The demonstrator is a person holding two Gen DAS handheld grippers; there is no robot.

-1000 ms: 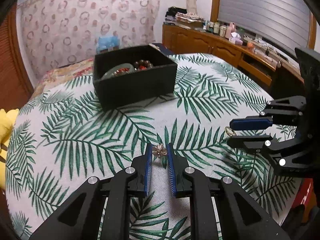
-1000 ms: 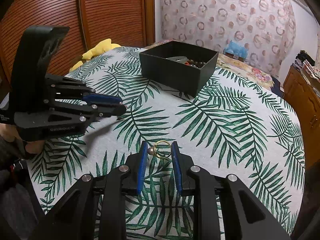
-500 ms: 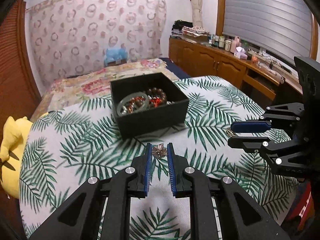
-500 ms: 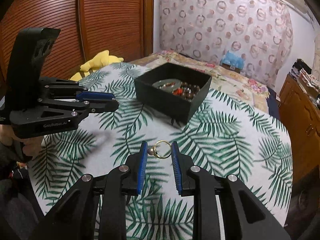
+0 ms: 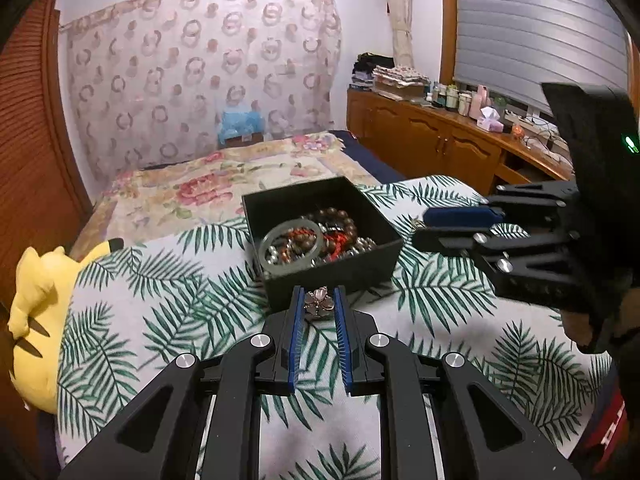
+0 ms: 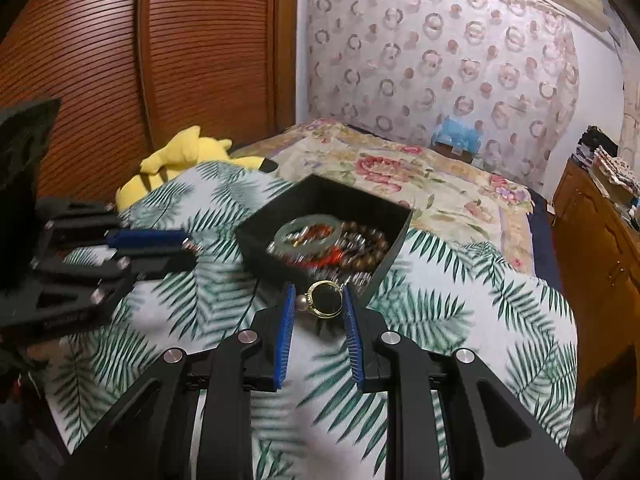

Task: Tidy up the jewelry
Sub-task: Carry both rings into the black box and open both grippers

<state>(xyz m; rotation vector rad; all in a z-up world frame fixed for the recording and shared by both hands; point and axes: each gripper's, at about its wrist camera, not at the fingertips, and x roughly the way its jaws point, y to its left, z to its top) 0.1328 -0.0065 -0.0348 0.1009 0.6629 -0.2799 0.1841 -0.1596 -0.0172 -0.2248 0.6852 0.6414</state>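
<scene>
My left gripper [image 5: 318, 305] is shut on a pink flower-shaped ornament [image 5: 318, 304], held above the cloth just in front of a black box [image 5: 360, 276]. The box holds a pale green bangle [image 5: 291, 247] and several bead bracelets. My right gripper [image 6: 319, 302] is shut on a gold ring with a pearl [image 6: 323, 301], held near the box's near corner [image 6: 384, 264]. The right gripper also shows at the right of the left wrist view [image 5: 424, 226], and the left gripper at the left of the right wrist view [image 6: 188, 250].
The box stands on a palm-leaf cloth [image 5: 168, 320]. A yellow plush toy [image 5: 40, 308] lies at the cloth's left edge. A floral bedspread [image 5: 224, 184] lies behind. A wooden cabinet [image 5: 440, 144] with bottles runs along the right wall.
Both grippers have risen and moved toward the black box, each still holding its piece. The box's contents now show from above.
</scene>
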